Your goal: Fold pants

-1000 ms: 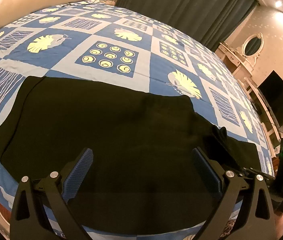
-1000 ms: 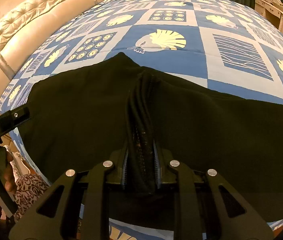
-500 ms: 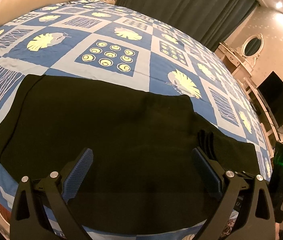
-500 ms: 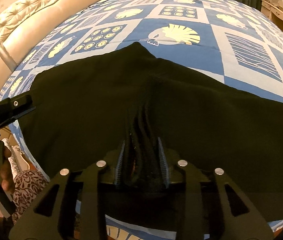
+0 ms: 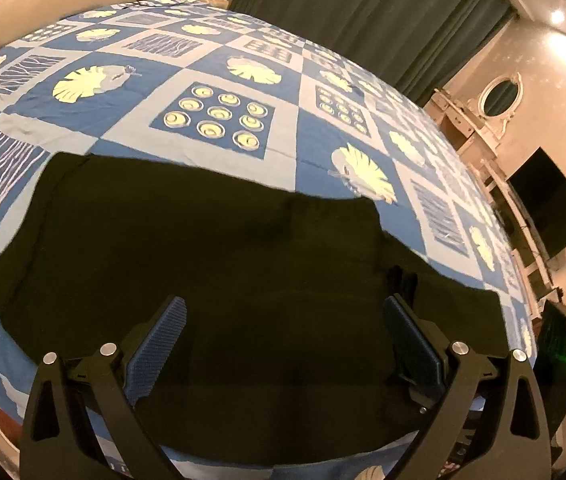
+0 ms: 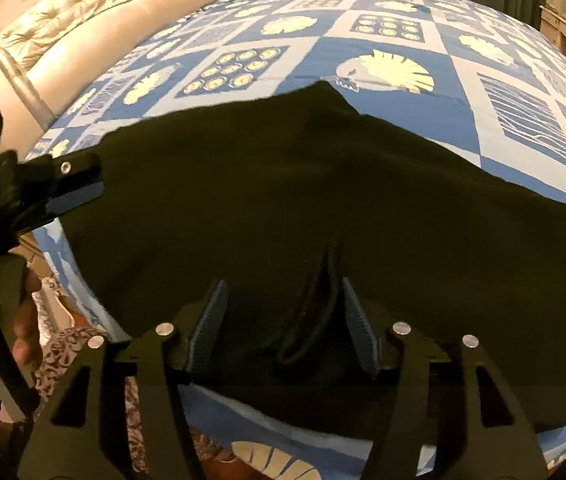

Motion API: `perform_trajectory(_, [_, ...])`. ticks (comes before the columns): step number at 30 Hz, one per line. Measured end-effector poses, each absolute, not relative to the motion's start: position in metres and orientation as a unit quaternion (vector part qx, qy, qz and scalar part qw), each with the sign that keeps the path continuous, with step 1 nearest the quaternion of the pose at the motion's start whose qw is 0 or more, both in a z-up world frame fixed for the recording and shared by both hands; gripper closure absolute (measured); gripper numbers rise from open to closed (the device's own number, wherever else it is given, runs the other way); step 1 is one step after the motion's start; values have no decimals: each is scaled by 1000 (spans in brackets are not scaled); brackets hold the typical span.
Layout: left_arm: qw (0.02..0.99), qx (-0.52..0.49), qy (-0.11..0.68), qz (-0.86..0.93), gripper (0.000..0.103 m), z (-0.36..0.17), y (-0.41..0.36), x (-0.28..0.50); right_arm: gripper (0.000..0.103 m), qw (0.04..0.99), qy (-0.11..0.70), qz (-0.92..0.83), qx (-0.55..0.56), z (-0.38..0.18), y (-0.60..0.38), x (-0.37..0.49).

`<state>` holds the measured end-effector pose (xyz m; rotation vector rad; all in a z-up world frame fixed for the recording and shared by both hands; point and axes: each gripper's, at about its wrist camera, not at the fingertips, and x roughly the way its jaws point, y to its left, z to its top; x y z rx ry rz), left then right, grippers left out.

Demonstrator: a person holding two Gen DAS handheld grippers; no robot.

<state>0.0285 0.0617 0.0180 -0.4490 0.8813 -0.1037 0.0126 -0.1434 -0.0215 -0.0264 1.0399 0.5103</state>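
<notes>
Black pants (image 5: 211, 248) lie spread flat on the blue patterned bedspread (image 5: 219, 80), near its front edge. My left gripper (image 5: 283, 320) is open above the pants, with nothing between its blue pads. My right gripper (image 6: 283, 304) is open over the pants (image 6: 283, 184), its pads on either side of a small bunched ridge of black cloth (image 6: 323, 296) without clamping it. That ridge shows in the left wrist view (image 5: 401, 280) next to the right pad. The left gripper's body shows in the right wrist view (image 6: 23, 192), held by a hand.
A padded cream headboard (image 6: 83, 32) runs along the bed's left side. Dark curtains (image 5: 363, 20) hang behind the bed. A white dresser with an oval mirror (image 5: 499, 96) and a dark TV screen (image 5: 547, 200) stand at the right wall.
My right gripper has opened and let go of the bunched cloth, which has sunk lower onto the bed. The left gripper has stayed open and nearly still.
</notes>
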Motion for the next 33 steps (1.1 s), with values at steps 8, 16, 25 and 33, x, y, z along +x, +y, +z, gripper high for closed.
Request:
perform_trajectory(8, [885,-258,385,-51,5,36,159,15,36,849,459,257,57,7,-174,4])
perform_trajectory(16, [833,-342,432,-55,5,-6,257,20,34,839,478,246,85,-10,-186,0])
perform_trajectory(25, [791,-364,474,-132,5,-45,256,45,30,829,494,244,94,-24,-184,-1])
perform_trajectory(33, [790,-388,446,-166,7,-47,244,56,29,833,492,240,79,-26,-179,-1])
